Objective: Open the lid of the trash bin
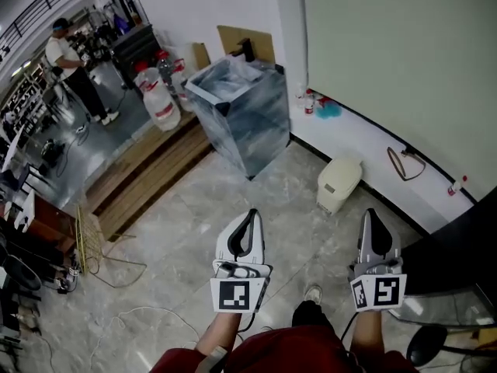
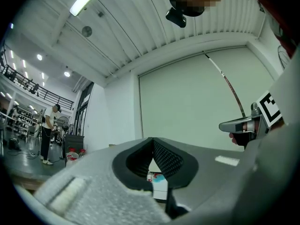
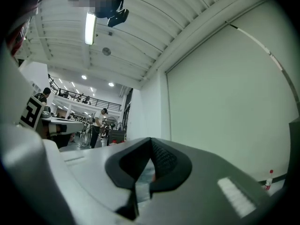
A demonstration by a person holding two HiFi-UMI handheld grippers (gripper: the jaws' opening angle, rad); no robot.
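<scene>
A small cream trash bin stands on the tiled floor against the white baseboard, its lid down. Both grippers hover above the floor, short of the bin and pointing towards the wall. My left gripper is to the bin's lower left, its jaws meeting at the tips with nothing between them. My right gripper is just below and right of the bin, shut and empty too. In the left gripper view the left gripper shows closed tips and the right gripper shows at the right edge. The right gripper view shows only wall beyond the right gripper.
A large bin lined with clear plastic stands at the back, with water jugs and a wooden platform to its left. A person stands far left. Cables lie on the floor. A dark object fills the right edge.
</scene>
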